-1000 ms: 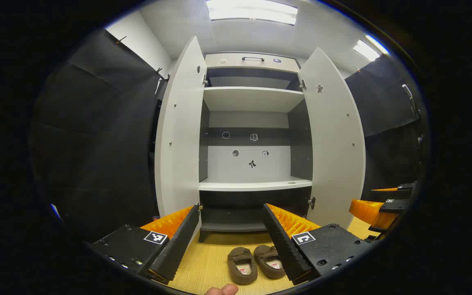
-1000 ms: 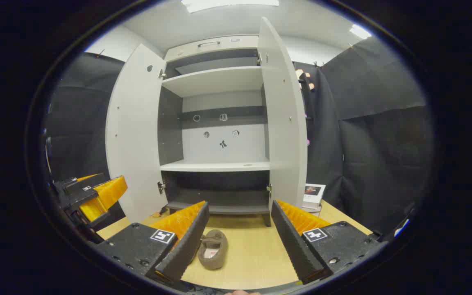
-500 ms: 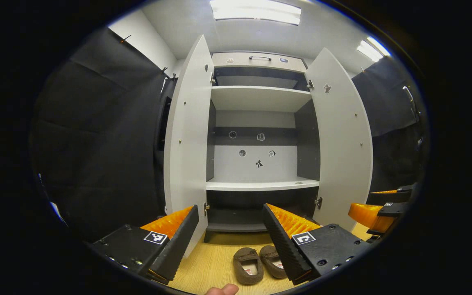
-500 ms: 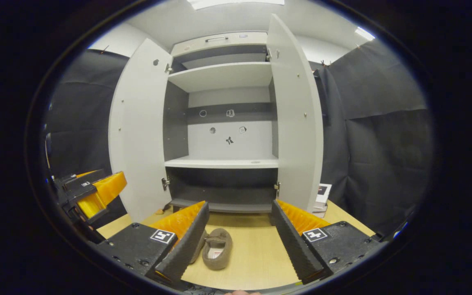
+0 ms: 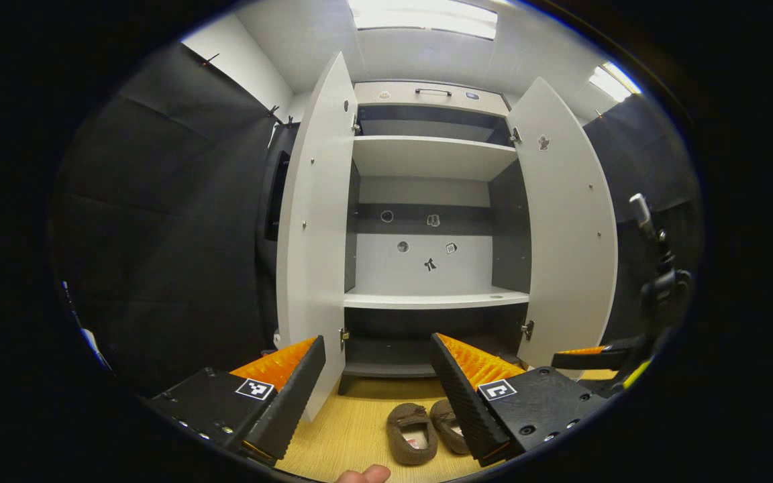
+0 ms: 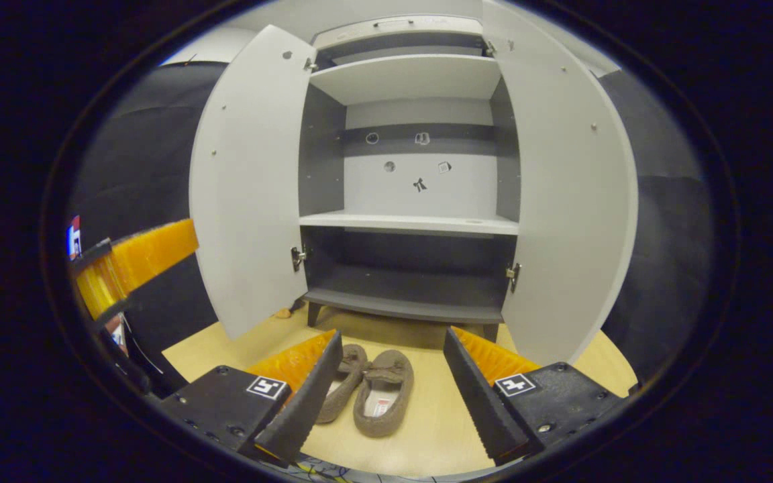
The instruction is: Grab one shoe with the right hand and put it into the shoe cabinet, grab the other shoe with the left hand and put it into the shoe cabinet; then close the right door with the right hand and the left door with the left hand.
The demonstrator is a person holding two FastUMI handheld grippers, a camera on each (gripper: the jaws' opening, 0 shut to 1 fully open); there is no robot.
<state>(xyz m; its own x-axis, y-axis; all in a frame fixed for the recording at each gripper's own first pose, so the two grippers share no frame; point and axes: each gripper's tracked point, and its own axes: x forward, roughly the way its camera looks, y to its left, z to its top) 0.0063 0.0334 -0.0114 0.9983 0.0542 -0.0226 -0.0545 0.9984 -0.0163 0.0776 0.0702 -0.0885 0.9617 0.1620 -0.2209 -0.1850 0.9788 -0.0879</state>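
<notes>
Two brown slippers lie side by side on the wooden floor in front of the open shoe cabinet. In the right gripper view the right slipper (image 6: 386, 392) and the left slipper (image 6: 343, 386) lie low between the fingers of my right gripper (image 6: 392, 335), which is open and holds nothing. In the left gripper view both slippers (image 5: 413, 433) lie near the right finger of my left gripper (image 5: 378, 339), also open and holding nothing. The cabinet's left door (image 6: 252, 188) and right door (image 6: 561, 194) stand wide open. Its dark bottom shelf (image 6: 406, 305) is bare.
A white middle shelf (image 6: 413, 223) and an upper shelf (image 5: 433, 155) are bare; small stickers mark the back panel. My left gripper (image 6: 131, 261) shows at the left of the right gripper view, my right gripper (image 5: 601, 352) at the right of the left gripper view. Black cloth walls flank the cabinet.
My right gripper has swung left and tipped down toward the cabinet front, so both slippers now lie between its fingers. The left gripper has drifted slightly left.
</notes>
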